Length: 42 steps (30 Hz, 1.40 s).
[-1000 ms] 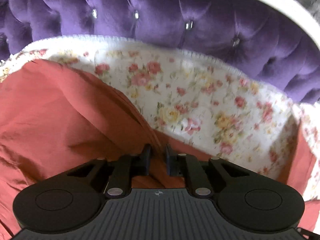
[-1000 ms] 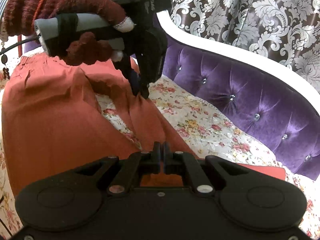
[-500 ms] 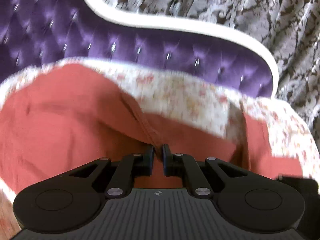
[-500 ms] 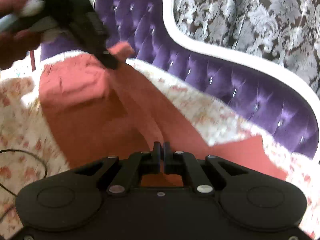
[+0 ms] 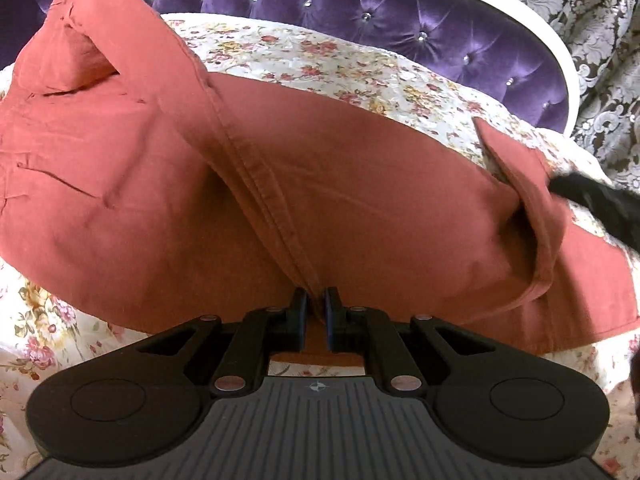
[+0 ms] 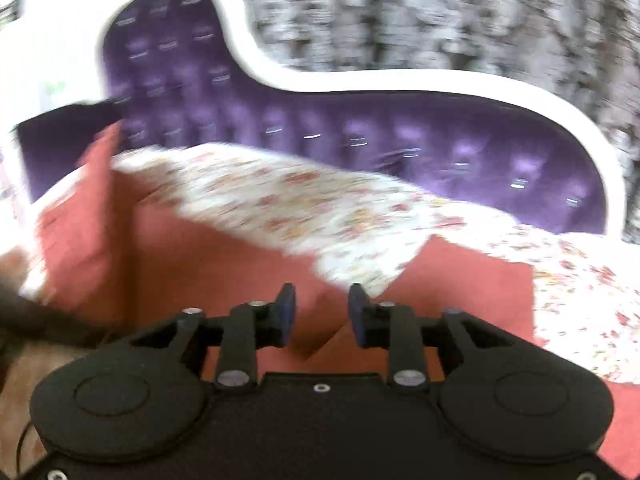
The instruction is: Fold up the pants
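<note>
Left wrist view: red pants [image 5: 168,184] lie across a floral bedspread [image 5: 360,68] before a purple tufted headboard [image 5: 400,12], one leg apparently laid over the other, so the fold looks barely past its first stage. Bare bedspread stays free between cloth and headboard. At the near edge, the left gripper [image 5: 315,312] has its jaws clamped on a seam. The right gripper [image 6: 321,314], jaws opening, hangs over cloth without pinching it.

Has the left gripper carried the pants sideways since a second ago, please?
Yes. The left gripper, shut on the pants, has swung rightward along the purple headboard toward its curved end.
</note>
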{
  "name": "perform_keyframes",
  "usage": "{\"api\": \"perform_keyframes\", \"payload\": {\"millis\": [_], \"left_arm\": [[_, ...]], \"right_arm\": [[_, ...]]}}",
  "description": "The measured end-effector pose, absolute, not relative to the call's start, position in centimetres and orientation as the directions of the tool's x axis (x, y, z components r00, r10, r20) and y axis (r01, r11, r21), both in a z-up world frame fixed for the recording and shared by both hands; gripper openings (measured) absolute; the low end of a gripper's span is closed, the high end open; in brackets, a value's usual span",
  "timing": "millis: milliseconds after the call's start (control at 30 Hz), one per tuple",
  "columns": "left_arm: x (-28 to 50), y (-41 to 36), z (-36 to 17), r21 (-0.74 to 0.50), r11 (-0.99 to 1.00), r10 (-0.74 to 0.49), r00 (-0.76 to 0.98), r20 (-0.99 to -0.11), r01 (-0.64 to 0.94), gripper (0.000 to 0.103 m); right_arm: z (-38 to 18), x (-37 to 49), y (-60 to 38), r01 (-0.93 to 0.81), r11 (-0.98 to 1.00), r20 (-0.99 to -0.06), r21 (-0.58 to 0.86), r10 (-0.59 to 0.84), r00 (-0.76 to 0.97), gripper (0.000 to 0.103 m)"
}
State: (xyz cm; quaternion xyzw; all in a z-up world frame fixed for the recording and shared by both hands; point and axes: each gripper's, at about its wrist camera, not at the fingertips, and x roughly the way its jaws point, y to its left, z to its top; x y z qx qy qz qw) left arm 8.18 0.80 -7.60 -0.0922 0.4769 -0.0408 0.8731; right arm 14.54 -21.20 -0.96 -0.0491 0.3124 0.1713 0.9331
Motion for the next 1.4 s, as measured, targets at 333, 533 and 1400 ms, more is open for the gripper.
{"api": "perform_keyframes", "payload": {"millis": [333, 533, 1400], "left_arm": [[7.6, 1.4, -7.9, -0.234, 0.972, -0.176, 0.553, -0.815, -0.035, 0.009], [7.2, 1.7, -7.7, -0.237, 0.971, -0.178, 0.558, -0.81, -0.035, 0.009], [6.6, 0.3, -7.6, -0.15, 0.989, -0.12, 0.582, -0.804, -0.002, 0.009]], "right_arm": [[-7.1, 27.0, -17.6, -0.042, 0.98, -0.758, -0.194, -0.123, 0.641, 0.046], [-5.4, 25.2, -19.9, 0.015, 0.991, -0.741, -0.133, -0.109, 0.662, 0.004], [-5.3, 6.0, -38.6, 0.516, 0.835, -0.773, 0.192, -0.196, 0.603, 0.039]]}}
